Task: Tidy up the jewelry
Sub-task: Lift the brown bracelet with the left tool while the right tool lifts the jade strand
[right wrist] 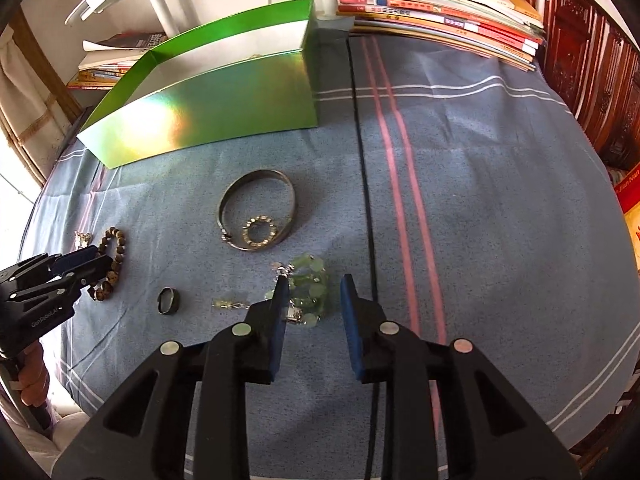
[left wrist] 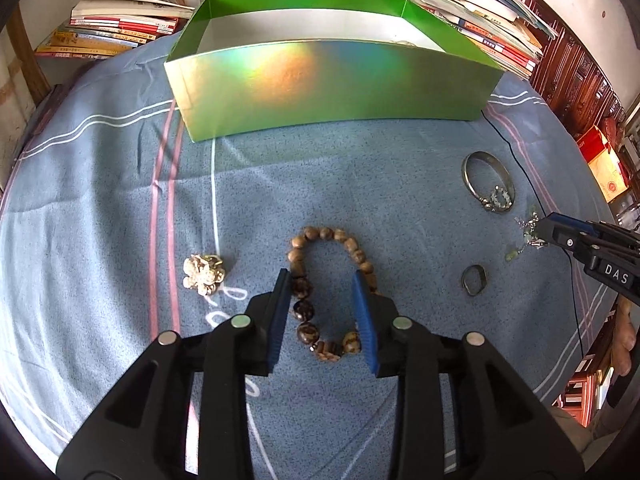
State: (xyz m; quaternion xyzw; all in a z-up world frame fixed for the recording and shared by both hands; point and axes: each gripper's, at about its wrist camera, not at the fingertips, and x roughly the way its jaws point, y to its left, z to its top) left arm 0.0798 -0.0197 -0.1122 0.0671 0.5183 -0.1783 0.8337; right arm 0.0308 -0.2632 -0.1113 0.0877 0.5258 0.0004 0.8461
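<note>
A brown wooden-bead bracelet (left wrist: 324, 234) lies flat on the blue striped cloth (left wrist: 100, 208). My left gripper (left wrist: 321, 280) hangs over its near half, open, with the left strand of beads between the blue pads and the right strand behind the right finger. A pale green bead bracelet (right wrist: 308, 265) with a metal clasp lies in a heap. My right gripper (right wrist: 315, 282) stands open around the bracelet, and the pads are not pressing on it. A shiny green box (left wrist: 320, 84) stands open at the back of the cloth.
A silver bangle (right wrist: 256, 208) with a small beaded ring (right wrist: 259, 233) inside it lies before the box (right wrist: 208, 108). A dark ring (right wrist: 168, 301) and a white flower brooch (left wrist: 202, 276) lie nearby. A black cable (right wrist: 364, 200) crosses the cloth. Book stacks (right wrist: 440, 16) line the back.
</note>
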